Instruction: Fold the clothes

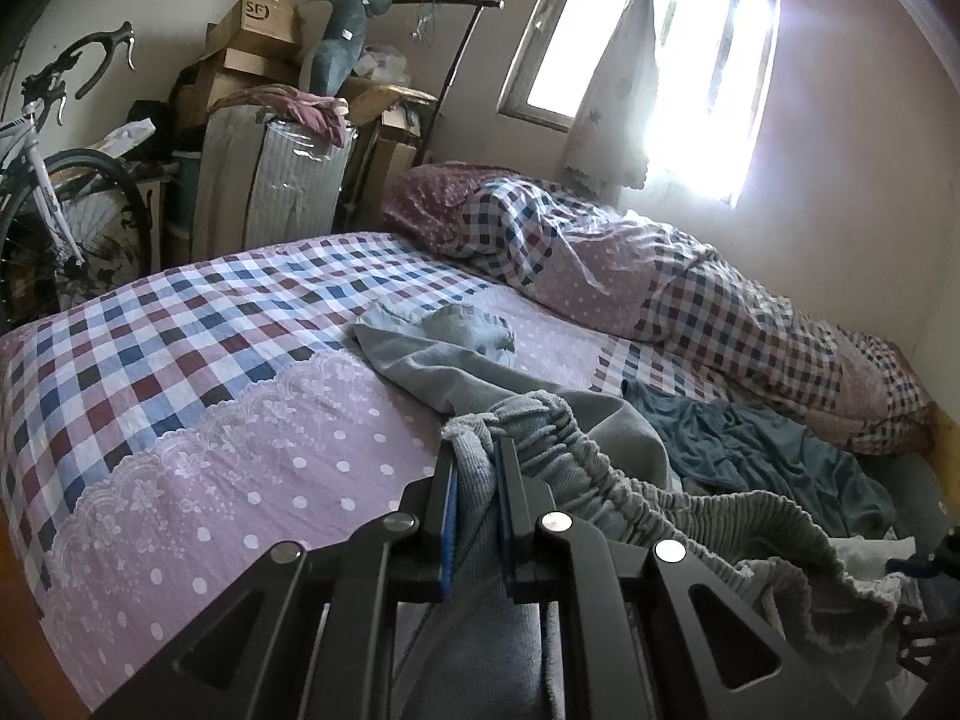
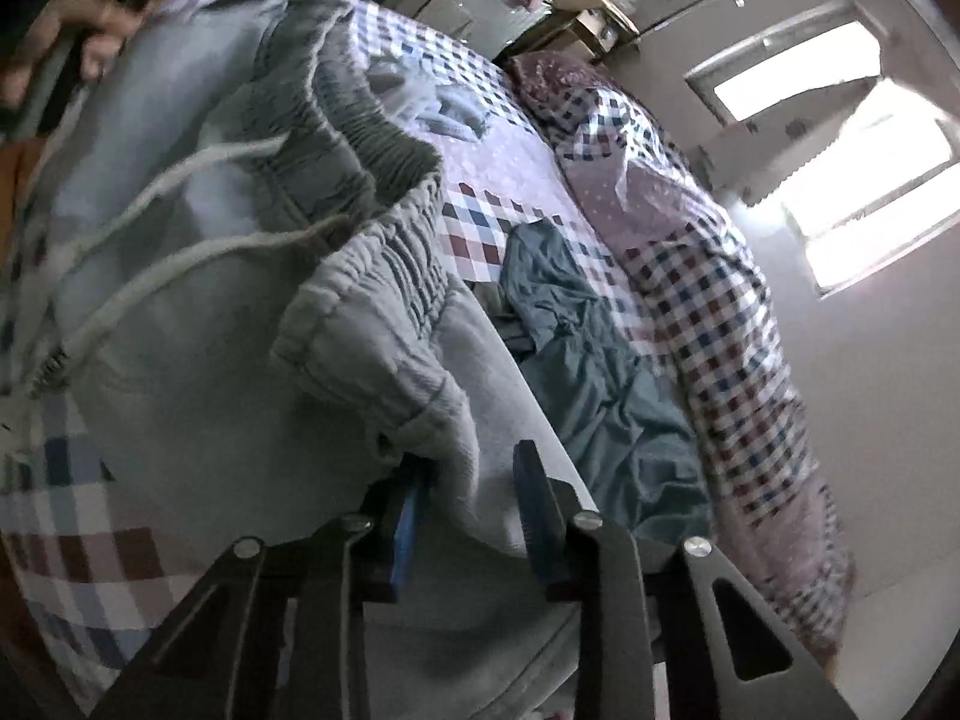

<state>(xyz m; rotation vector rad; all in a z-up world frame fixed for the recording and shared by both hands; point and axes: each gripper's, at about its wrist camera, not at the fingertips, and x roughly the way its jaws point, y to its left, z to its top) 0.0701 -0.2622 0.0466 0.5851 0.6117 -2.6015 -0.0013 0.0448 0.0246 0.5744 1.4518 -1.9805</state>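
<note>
Grey sweatpants (image 1: 600, 480) with a gathered elastic waistband lie bunched on the bed near me. My left gripper (image 1: 477, 450) is shut on the waistband's edge, and the cloth runs back between its blue pads. In the right wrist view the same sweatpants (image 2: 240, 330) fill the left half, with two pale drawstrings (image 2: 180, 264) trailing across them. My right gripper (image 2: 471, 471) has a thick fold of the waistband filling the gap between its fingers and is shut on it. A hand (image 2: 90, 30) shows blurred at the top left.
The bed (image 1: 180, 360) has a checked and dotted purple cover. A teal garment (image 1: 750, 444) lies to the right, a light blue one (image 1: 456, 330) further back. A rolled duvet (image 1: 660, 276) runs along the wall under the window. A bicycle (image 1: 36, 180) and stacked boxes (image 1: 258, 30) stand beyond.
</note>
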